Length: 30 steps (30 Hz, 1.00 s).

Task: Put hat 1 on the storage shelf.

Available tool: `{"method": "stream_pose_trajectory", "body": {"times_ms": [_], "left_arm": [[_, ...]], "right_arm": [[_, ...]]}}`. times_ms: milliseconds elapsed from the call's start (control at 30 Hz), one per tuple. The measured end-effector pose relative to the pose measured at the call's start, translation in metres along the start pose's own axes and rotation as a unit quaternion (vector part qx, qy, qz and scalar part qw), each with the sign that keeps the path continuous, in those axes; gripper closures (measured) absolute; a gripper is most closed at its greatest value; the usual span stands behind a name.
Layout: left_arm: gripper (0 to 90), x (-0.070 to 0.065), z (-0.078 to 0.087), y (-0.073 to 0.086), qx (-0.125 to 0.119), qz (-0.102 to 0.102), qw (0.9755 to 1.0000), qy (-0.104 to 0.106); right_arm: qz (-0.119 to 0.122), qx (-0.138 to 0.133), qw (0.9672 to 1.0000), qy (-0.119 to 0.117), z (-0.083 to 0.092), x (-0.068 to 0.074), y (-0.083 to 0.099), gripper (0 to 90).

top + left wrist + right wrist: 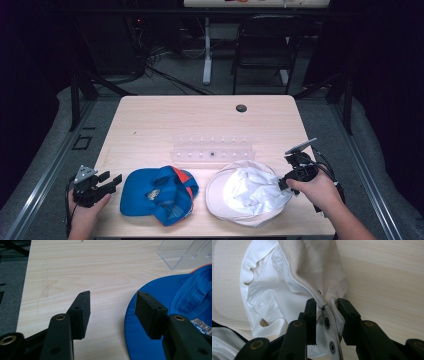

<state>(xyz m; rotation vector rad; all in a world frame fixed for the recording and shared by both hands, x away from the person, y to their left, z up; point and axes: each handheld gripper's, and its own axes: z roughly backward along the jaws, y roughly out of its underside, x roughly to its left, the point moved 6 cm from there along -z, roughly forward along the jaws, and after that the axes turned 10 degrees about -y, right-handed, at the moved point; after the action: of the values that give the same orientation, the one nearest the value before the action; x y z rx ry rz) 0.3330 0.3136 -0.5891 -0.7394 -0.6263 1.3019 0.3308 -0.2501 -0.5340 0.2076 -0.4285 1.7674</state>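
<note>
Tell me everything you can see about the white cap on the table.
The white cap lies upside down on the near right part of the wooden table, its crumpled white lining facing up. The outer cloth looks cream and finely woven. Its brim points left, towards the blue cap, which it does not touch. At its back, the snap strap sits between the right gripper fingers, which stand close around the cloth there.

Our dim workroom behind the table

We saw a pale wooden table (165, 120), a black folding chair (265, 45), grey carpet (50, 145) and tangled cables (165, 60) in darkness.
</note>
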Motion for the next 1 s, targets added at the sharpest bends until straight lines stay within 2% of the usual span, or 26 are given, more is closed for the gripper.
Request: {"method": "stream_pose_trajectory", "body": {"times_ms": [133,267,367,400,567,600,667,733,800,833,933,967,1000], "left_arm": [[46.9,0.001,0.000,0.000,0.000,0.000,1.0000,-0.001],[46.8,0.001,0.000,0.000,0.000,0.001,1.0000,-0.001],[46.8,0.001,0.000,0.000,0.000,0.002,1.0000,-0.001],[46.8,0.001,0.000,0.000,0.000,0.001,1.0000,-0.001],[46.8,0.001,0.000,0.000,0.000,0.002,1.0000,-0.001],[46.8,0.001,0.000,0.000,0.000,0.003,1.0000,-0.001],[46.8,0.002,0.000,0.000,-0.001,0.004,1.0000,-0.001],[46.8,0.002,0.000,0.000,0.000,0.005,1.0000,-0.001],[46.8,0.002,0.000,0.000,-0.007,0.007,1.0000,-0.002],[46.9,0.002,0.000,0.000,-0.007,0.007,1.0000,-0.002],[46.8,0.002,0.001,0.000,-0.001,0.005,1.0000,-0.001],[46.8,0.002,0.001,0.000,-0.001,0.005,1.0000,-0.001],[46.8,0.002,0.000,0.000,-0.001,0.005,1.0000,-0.001]], "right_arm": [[0.001,-0.004,1.0000,0.004,0.001,0.001,-0.001,75.1],[-0.005,0.001,1.0000,-0.007,0.002,0.003,-0.001,77.9],[-0.025,0.010,0.9995,-0.017,0.005,0.004,-0.002,79.1],[-0.028,0.004,0.9994,-0.019,0.006,0.005,-0.003,79.1],[-0.043,-0.001,0.9989,-0.019,0.012,0.008,-0.007,79.3],[-0.049,0.005,0.9986,-0.019,0.015,0.009,-0.007,79.5],[-0.061,-0.015,0.9977,-0.023,0.014,0.011,-0.009,80.2],[-0.059,-0.008,0.9978,-0.029,0.018,0.011,-0.009,80.6],[-0.080,-0.020,0.9960,-0.036,0.020,0.012,-0.010,80.8],[-0.078,-0.014,0.9959,-0.045,0.023,0.012,-0.010,80.8],[-0.089,-0.025,0.9945,-0.050,0.023,0.014,-0.011,81.0],[-0.086,-0.014,0.9947,-0.056,0.027,0.015,-0.010,81.1],[-0.093,-0.024,0.9938,-0.056,0.027,0.017,-0.010,81.2]]}}
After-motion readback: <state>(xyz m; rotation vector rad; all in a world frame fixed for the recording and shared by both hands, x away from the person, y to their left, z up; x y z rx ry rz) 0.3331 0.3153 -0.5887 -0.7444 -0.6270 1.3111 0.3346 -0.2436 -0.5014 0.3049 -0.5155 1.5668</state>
